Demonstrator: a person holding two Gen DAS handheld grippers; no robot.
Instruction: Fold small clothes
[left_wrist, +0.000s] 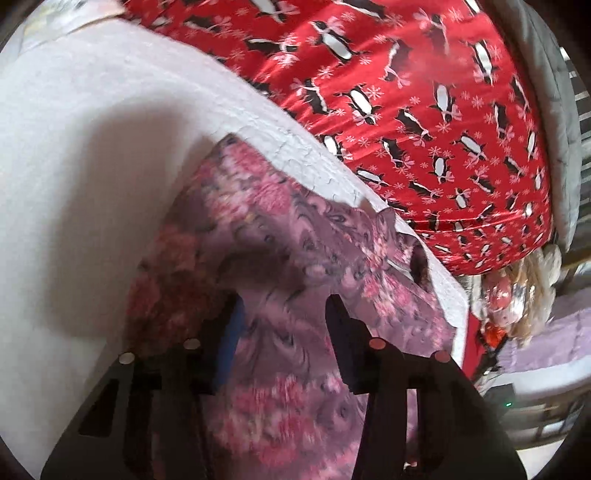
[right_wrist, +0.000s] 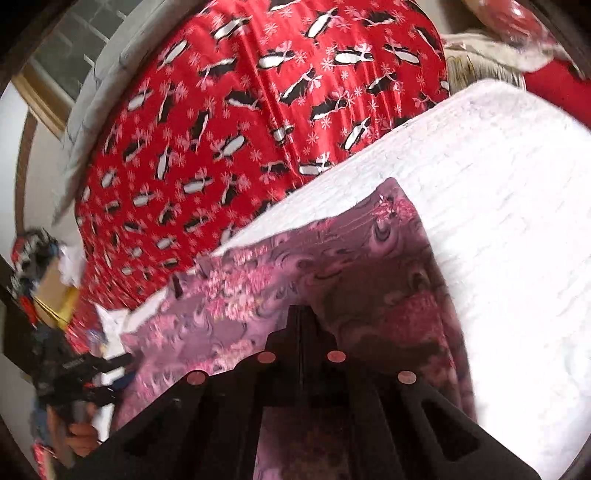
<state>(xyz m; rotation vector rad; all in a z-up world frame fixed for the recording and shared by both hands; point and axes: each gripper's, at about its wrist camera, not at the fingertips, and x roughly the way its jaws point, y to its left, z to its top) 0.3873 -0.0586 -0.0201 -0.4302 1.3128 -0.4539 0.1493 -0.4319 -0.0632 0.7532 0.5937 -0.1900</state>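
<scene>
The pink floral cloth (right_wrist: 332, 258) is lying on the white table (right_wrist: 498, 184), along its far edge next to the red penguin sheet (right_wrist: 229, 110). The right gripper (right_wrist: 301, 317) is pressed together; whether fabric is being pinched cannot be told. The left gripper (left_wrist: 280, 306) is being held spread over the cloth (left_wrist: 295, 240), gripping nothing. One straight folded edge is showing; judged mid-fold, with final folds and flattening still being awaited.
</scene>
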